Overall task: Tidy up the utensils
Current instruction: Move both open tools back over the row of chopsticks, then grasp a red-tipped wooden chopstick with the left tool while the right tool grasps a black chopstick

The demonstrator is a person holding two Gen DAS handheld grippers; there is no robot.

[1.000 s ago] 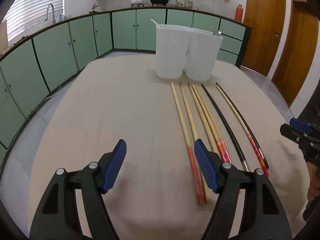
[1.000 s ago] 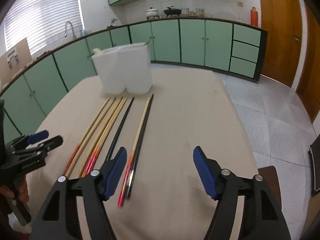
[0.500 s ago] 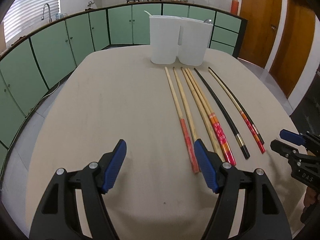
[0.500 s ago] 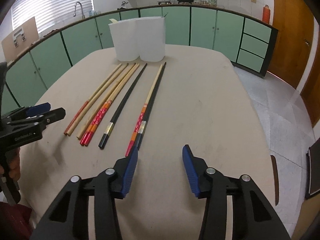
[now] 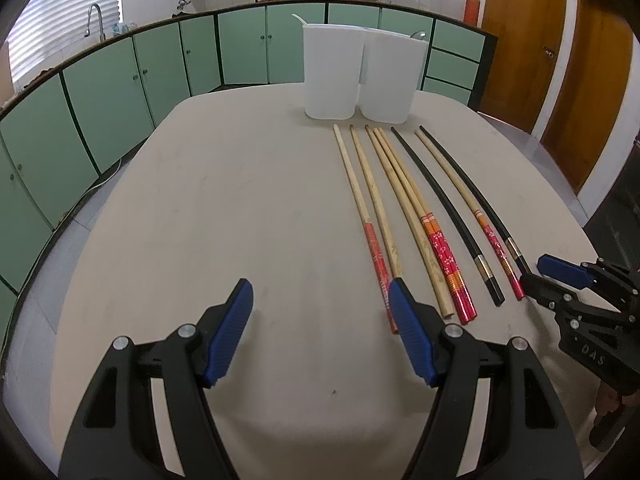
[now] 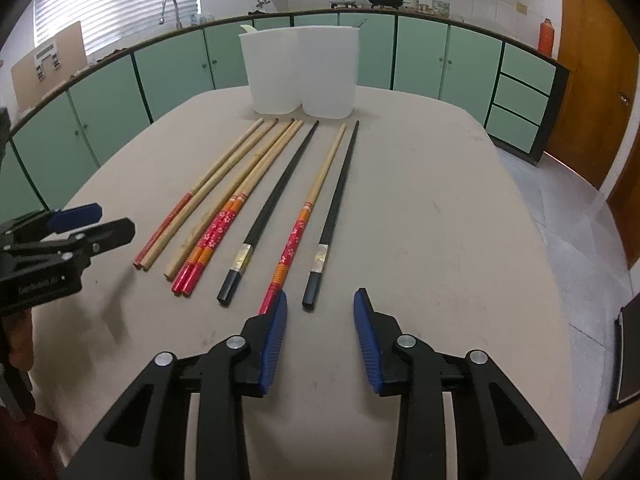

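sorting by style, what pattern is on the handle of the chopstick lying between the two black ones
Red with small white flowers, orange bands at both ends; clearest in the right wrist view.

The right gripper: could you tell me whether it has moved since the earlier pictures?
Yes. The right gripper has come closer to the chopsticks' near ends, its fingers closing around the outer black chopstick, not yet touching it.

Each hand-held gripper (image 5: 320, 320) (image 6: 320, 320) is a black plastic frame with triangular cut-outs, silver screws at the joints and ribbed blue pads (image 5: 412, 340) on its fingers. White lettering marks the body's side.
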